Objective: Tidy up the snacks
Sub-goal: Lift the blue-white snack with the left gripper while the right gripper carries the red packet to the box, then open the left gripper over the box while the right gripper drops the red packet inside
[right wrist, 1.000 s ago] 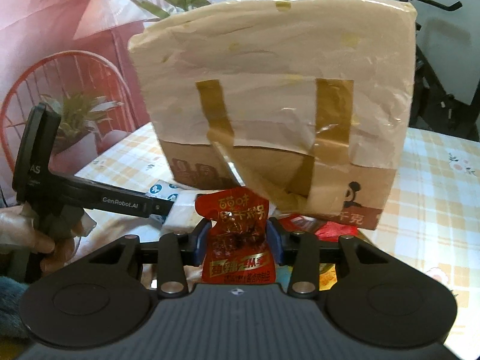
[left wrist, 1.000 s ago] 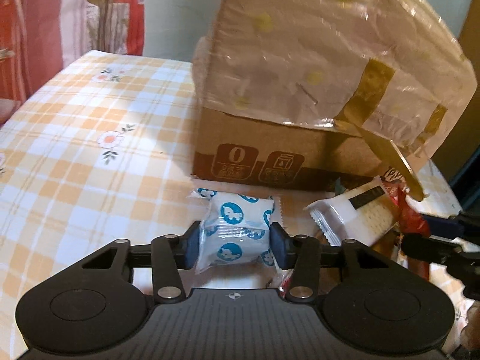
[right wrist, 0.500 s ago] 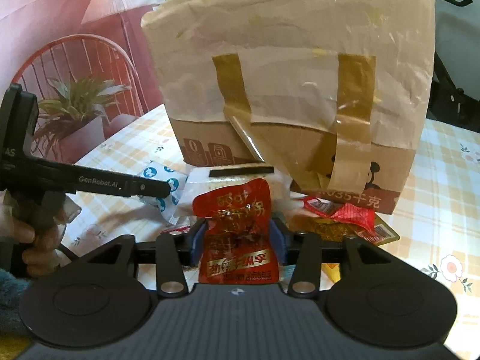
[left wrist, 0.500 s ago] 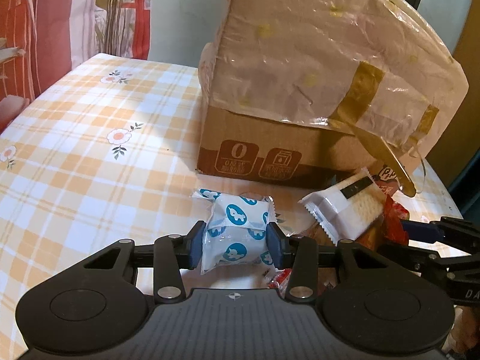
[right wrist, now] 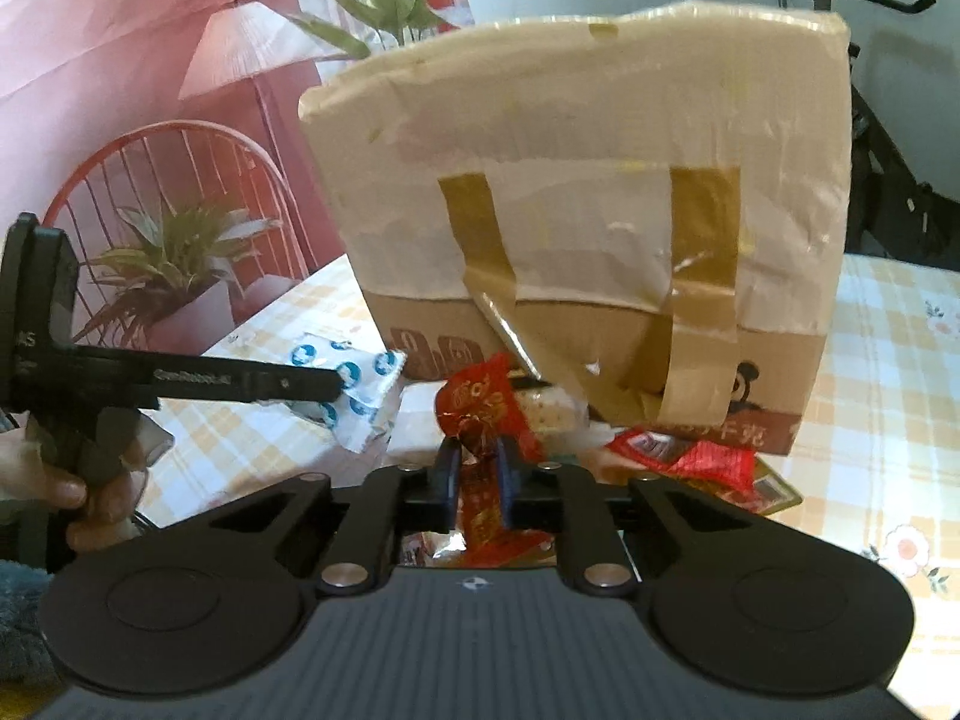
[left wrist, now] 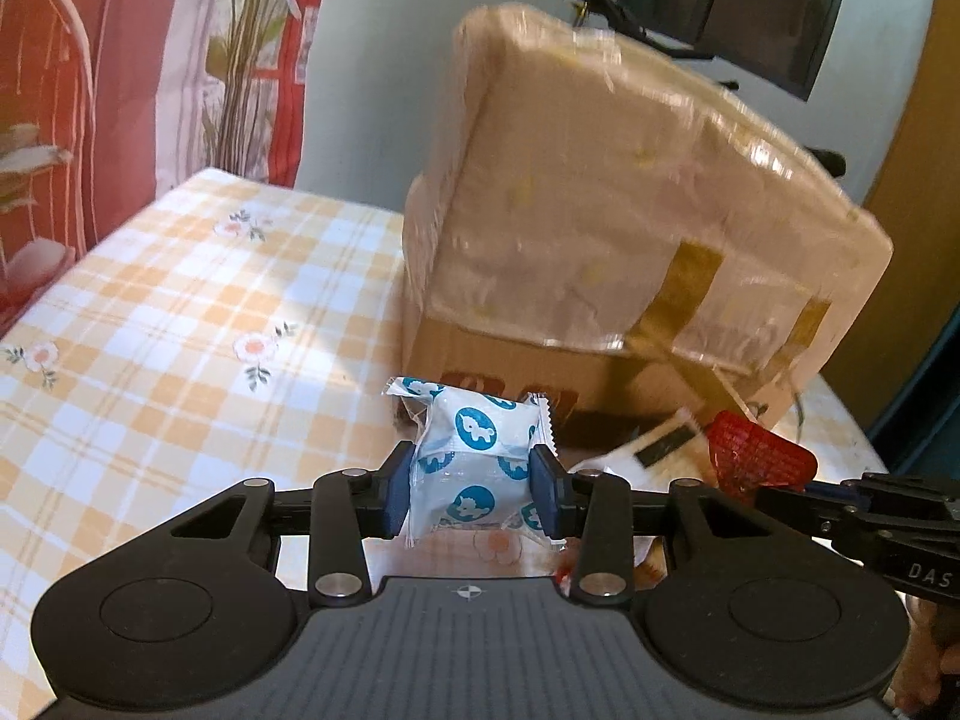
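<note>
Left gripper (left wrist: 474, 489) clamps the blue-and-white snack packet (left wrist: 474, 459), its jaws having just narrowed. Right gripper (right wrist: 478, 474), jaws freshly closed, pinches the red snack pouch (right wrist: 486, 414), seemingly crumpled. Taped cardboard box (right wrist: 600, 192) stands at 12 o'clock on the checked tablecloth (left wrist: 150, 330).

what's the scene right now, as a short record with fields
surface: table with checked floral cloth
box: taped cardboard box standing on the table
left tongs: shut on white-and-blue packet, packet lifted off the cloth
right tongs: have just been closing, now pinched tight on red packet, which crumples between the pads
loose snacks: white cracker pack and red wrappers lying at the foot of the box
hand: a hand grips the left tool's handle
</note>
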